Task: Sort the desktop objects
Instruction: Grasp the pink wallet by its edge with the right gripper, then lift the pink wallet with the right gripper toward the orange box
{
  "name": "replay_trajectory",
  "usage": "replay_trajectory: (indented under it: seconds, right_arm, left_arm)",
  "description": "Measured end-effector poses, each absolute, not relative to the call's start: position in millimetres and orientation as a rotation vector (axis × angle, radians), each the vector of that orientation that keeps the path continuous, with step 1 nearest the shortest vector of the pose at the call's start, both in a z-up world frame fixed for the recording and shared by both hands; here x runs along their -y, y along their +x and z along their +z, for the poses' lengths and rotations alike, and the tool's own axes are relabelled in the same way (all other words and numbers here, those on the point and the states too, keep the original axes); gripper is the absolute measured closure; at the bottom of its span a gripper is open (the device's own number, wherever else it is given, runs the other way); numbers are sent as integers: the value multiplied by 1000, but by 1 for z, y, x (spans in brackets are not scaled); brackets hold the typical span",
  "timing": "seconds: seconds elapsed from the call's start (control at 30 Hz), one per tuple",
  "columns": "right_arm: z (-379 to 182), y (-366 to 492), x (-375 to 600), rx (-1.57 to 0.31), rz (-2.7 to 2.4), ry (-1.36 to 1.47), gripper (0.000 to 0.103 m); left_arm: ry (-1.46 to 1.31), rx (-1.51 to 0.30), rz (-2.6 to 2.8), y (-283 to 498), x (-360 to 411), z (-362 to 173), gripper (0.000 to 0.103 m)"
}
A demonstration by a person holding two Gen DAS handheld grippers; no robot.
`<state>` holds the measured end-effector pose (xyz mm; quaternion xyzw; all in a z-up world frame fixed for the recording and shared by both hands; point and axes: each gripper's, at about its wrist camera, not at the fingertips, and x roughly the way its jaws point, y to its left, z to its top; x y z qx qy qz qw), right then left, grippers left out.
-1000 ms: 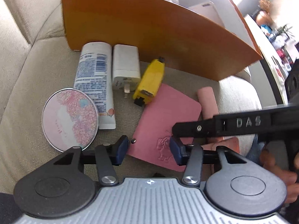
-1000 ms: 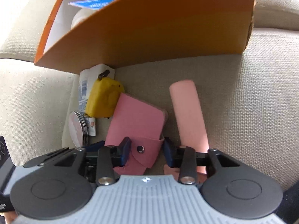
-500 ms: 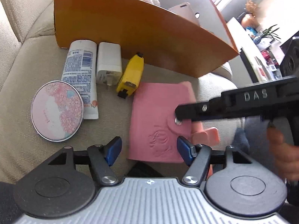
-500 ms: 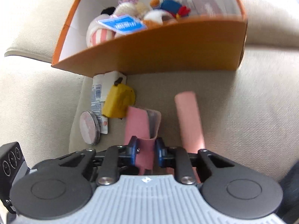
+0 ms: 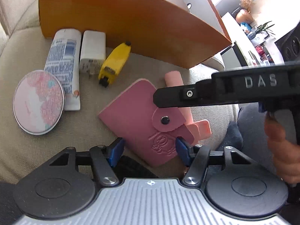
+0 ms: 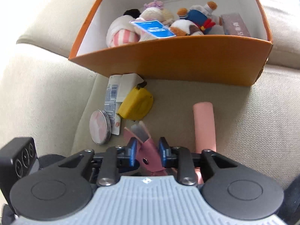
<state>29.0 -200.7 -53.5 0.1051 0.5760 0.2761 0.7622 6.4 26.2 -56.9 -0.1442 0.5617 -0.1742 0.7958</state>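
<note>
The right gripper (image 6: 145, 154) is clamping the pink wallet (image 6: 145, 146) at the lower centre of the right wrist view, its blue pads (image 6: 132, 153) pressing on both sides of the snap flap. In the left wrist view the same wallet (image 5: 144, 120) is sitting at centre frame, tilted, one corner raised under the black finger of the right gripper (image 5: 187, 95) reaching in from the right edge.

The left gripper (image 5: 149, 150) is standing wide at the lower centre of its view, the wallet's near corner lying between its pads (image 5: 116, 151) — whether they are touching it is not clear.

A pink tube (image 6: 204, 125) is lying on the sofa cushion (image 6: 253, 121) just right of the wallet. To the left, a round pink tin (image 5: 38, 102), a white tube (image 5: 63, 67), a white charger (image 5: 91, 51) and a yellow tape measure (image 5: 114, 63) are crowding together — the tube, charger and tape measure close against the front wall of the orange box (image 6: 168, 61). In the upper half of the right wrist view the box is holding plush toys (image 6: 195, 20), a blue card (image 6: 153, 30) and a brown carton (image 6: 235, 25).
</note>
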Motion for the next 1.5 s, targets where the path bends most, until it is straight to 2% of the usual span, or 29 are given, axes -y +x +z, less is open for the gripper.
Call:
replay_trajectory:
  seconds: [0.03,0.17,0.27,0.33,0.47,0.57,0.7,0.83,1.1,1.17,1.2,1.3,1.5]
  right_arm:
    - [-54,27,199,-1247,598,208,68]
    - [-57,27,199,-1246,620,193,66]
    - [-57,27,205,-1257,646,197,68]
    - [-56,27,207,-1261,653,193,78]
    - [-58,24,204,-1269,705,180,78]
    - [-61,20,201,-1274,730,154,71]
    - [-60,15,202,-1273,770,108,72]
    - [-69,14,211,-1327,826,120,73]
    - [-84,-15,206,-1324,862,45,72]
    - [-88,-21,202,-1317,843,-5,75]
    - [-89,-23,201,-1313,831,-26,80]
    - [-88,-24,206,-1307,824,-22,84]
    - [-71,-24,209,-1271,796,-49,85]
  left_arm:
    - [-318,-1215,-373,6,-27,-59,41]
    - [-356,-1218,-361,6,-29,-62,46]
    - [-361,-1219,-359,7,-30,-64,46]
    - [-356,-1217,-356,6,-30,-63,46]
    - [-331,-1211,-346,-2,-33,-58,46]
    - [-319,-1198,-335,-8,-34,-56,46]
    - [-271,-1209,-318,-12,-31,-50,47]
    - [-247,-1185,-325,-19,-37,-40,60]
    - [-271,-1148,-259,-20,-59,-28,60]
    - [-269,-1143,-253,-19,-59,-28,60]
    - [-264,-1142,-249,-19,-58,-27,60]
    - [-254,-1141,-242,-18,-59,-26,60]
    - [-255,-1137,-238,-16,-60,-26,60]
